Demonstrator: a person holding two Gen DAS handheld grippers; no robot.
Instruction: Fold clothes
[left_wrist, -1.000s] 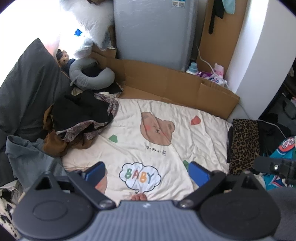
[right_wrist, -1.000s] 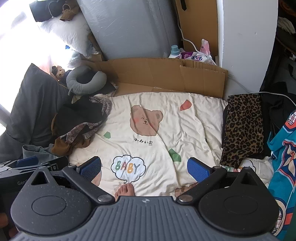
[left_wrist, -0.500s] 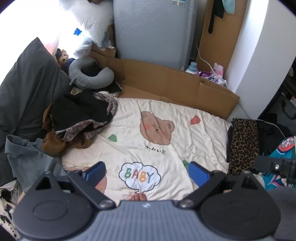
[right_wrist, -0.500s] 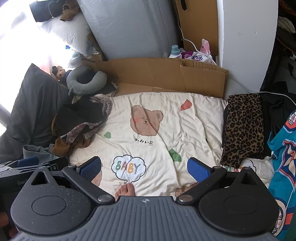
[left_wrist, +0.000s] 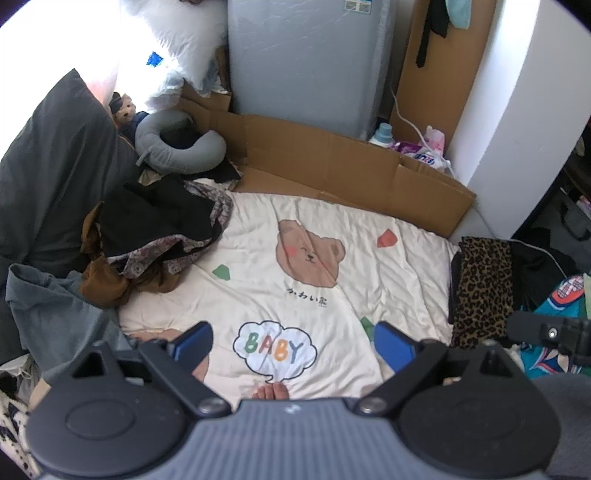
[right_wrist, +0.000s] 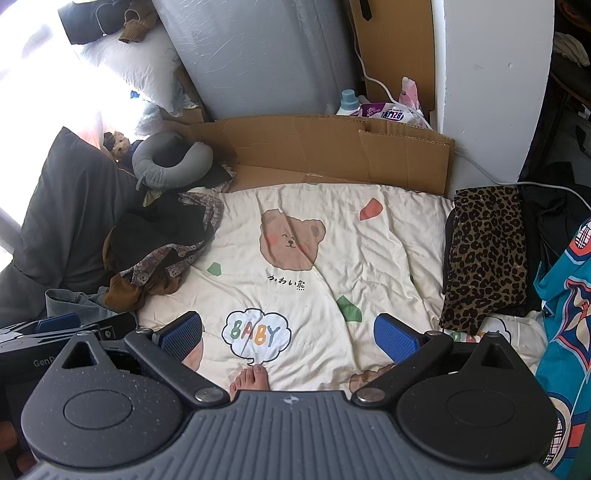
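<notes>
Left of both spread tongs (left_wrist: 293, 341) (right_wrist: 290, 334) lies the clothes pile (left_wrist: 155, 236).

Left gripper (left_wrist: 293, 341) hangs wide open, blue pads empty, over the cream bear-print quilt (left_wrist: 306, 266); dark heap of crumpled clothes (left_wrist: 155, 236) left; folded leopard-print garment (left_wrist: 484, 284) right.

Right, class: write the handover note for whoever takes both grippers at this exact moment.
Left gripper: open, empty, held above the blanket.
Right gripper: open, empty, held above the blanket too.
Unfolded pile: at the blanket's left edge, dark and brown garments tangled.
Leopard garment: lies flat on the right, looks folded.
Done: possibly that one piece; nothing is in hand.
Left: take a garment from the pile, spread it on the blanket, fold it, and go on through the pile.
</notes>
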